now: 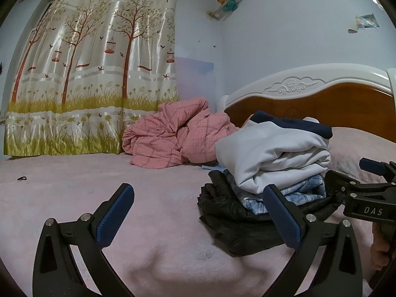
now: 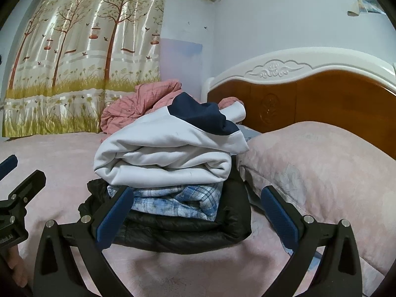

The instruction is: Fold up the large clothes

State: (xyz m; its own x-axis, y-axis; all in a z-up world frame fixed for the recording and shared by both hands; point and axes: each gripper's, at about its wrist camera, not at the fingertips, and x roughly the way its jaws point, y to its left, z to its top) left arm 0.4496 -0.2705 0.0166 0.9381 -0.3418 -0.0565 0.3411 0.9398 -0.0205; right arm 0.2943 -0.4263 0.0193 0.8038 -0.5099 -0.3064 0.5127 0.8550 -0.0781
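A stack of folded clothes rests on the pink bed: a white and navy garment (image 2: 170,153) (image 1: 274,153) on top, a blue plaid one (image 2: 178,198) (image 1: 297,193) under it, a black jacket (image 2: 188,230) (image 1: 237,222) at the bottom. My right gripper (image 2: 198,193) stands open just in front of the stack, with nothing between its fingers; the left wrist view shows it (image 1: 351,173) at the right edge. My left gripper (image 1: 198,193) is open and empty over the bedsheet, left of the stack. It appears at the left edge (image 2: 10,170) of the right wrist view.
A crumpled pink checked quilt (image 1: 173,136) lies behind the stack near the tree-print curtain (image 1: 94,74). A pink pillow (image 2: 321,168) sits right of the stack, below the wood and white headboard (image 2: 309,94). Pink bedsheet (image 1: 74,185) stretches to the left. A hand (image 1: 381,250) holds the right gripper.
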